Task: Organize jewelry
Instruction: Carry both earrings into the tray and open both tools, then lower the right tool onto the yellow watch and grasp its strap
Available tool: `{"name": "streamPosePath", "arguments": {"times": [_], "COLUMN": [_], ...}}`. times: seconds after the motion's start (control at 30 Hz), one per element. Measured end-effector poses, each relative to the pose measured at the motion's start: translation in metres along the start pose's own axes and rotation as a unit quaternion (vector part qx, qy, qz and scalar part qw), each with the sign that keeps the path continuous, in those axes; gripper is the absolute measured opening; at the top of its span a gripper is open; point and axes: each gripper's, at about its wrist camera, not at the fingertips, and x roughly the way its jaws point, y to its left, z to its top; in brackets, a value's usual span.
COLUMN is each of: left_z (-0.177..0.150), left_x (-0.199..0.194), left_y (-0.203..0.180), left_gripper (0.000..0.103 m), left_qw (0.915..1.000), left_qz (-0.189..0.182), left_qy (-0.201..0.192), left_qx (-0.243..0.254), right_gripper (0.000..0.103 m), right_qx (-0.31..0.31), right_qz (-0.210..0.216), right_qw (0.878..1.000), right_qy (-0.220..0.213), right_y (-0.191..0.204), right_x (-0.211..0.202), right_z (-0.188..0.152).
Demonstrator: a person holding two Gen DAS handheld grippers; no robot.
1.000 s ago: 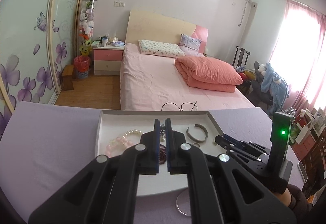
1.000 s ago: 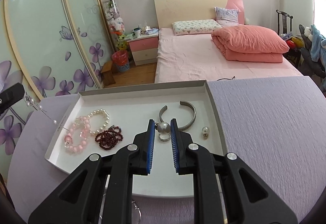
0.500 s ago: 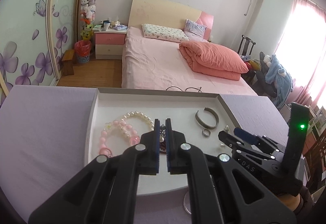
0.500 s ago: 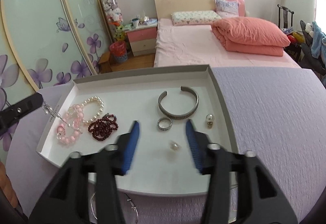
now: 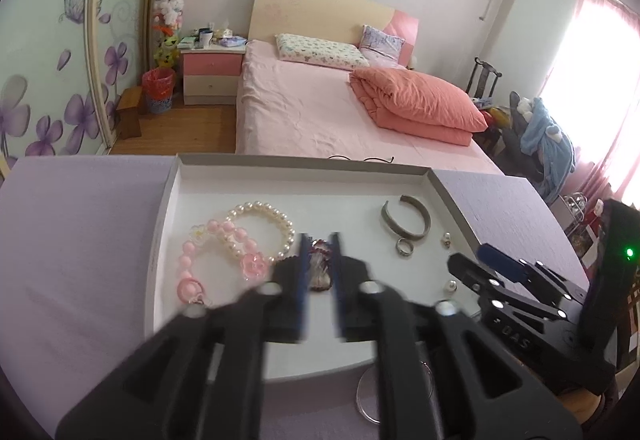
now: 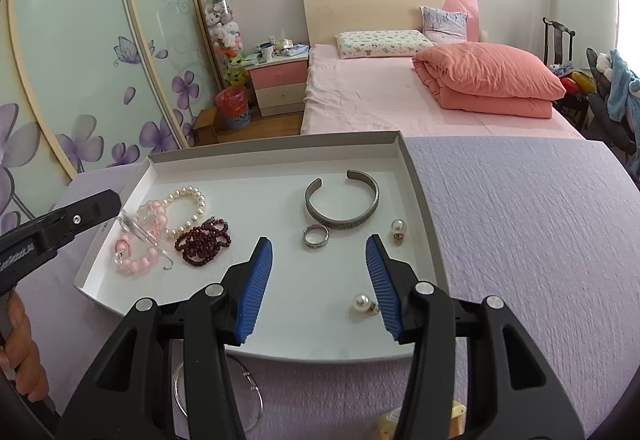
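A white tray (image 6: 416, 180) on the lilac table holds a pink bead bracelet (image 6: 134, 264), a pearl bracelet (image 6: 188, 208), a dark red bead bracelet (image 6: 204, 242), a silver cuff (image 6: 342, 202), a silver ring (image 6: 315, 236) and two pearl earrings (image 6: 398, 230) (image 6: 364, 304). My right gripper (image 6: 318, 284) is open and empty above the tray's front; one pearl earring lies by its right finger. My left gripper (image 5: 319, 272) hovers over the tray's left with its jaws slightly apart around a clear crystal dangle earring (image 6: 138, 232), which hangs over the pink bracelet.
A thin silver hoop (image 6: 218, 396) lies on the lilac tablecloth (image 6: 520, 240) just in front of the tray. A bed with pink bedding (image 6: 400, 96) stands beyond the table. A wardrobe with purple flowers (image 6: 80, 80) is at the left.
My right gripper opened and let the pearl earring drop onto the tray, then drew back. My left gripper came lower over the tray and its jaws parted a little.
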Motion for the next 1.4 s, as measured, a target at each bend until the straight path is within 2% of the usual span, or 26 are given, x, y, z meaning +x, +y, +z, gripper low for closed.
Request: {"name": "streamPosePath", "arguments": {"times": [0.03,0.33,0.6,0.8,1.07,1.13,1.23,1.4], "left_z": [-0.001,-0.01,-0.039,-0.075,-0.115,-0.123,-0.131,-0.138], "left_x": [-0.002,-0.031,-0.071,-0.1,-0.122,-0.125,-0.128,-0.13], "left_y": [0.003,0.026,0.032,0.032,0.021,0.02,0.02,0.019], "left_gripper": [0.038,0.047,0.059,0.072,0.093,0.094,0.095,0.097], "left_qw": [1.0,0.9986,0.9965,0.9955,0.9952,0.9952,0.9958,0.9962], "left_qz": [0.006,0.036,0.065,0.072,0.069,0.071,0.065,0.061], "left_qy": [-0.004,-0.029,-0.051,-0.062,-0.067,-0.065,-0.061,-0.061], "left_qx": [-0.004,-0.024,-0.011,-0.001,0.015,0.02,0.02,0.012], "right_gripper": [0.051,0.051,0.052,0.059,0.077,0.083,0.087,0.087], "right_qx": [-0.001,0.003,0.009,0.007,-0.015,-0.016,-0.019,-0.011], "right_qz": [0.0,-0.003,-0.01,-0.02,-0.028,-0.027,-0.037,-0.057], "right_qw": [1.0,1.0,0.999,0.999,0.999,0.999,0.999,0.998], "right_qy": [-0.001,-0.012,-0.032,-0.043,-0.035,-0.026,-0.009,0.019], "right_y": [0.0,-0.009,-0.016,-0.02,-0.018,-0.019,-0.023,-0.031], "right_x": [-0.001,-0.022,-0.055,-0.078,-0.093,-0.092,-0.084,-0.067], "right_z": [0.0,-0.008,-0.021,-0.041,-0.076,-0.083,-0.093,-0.097]}}
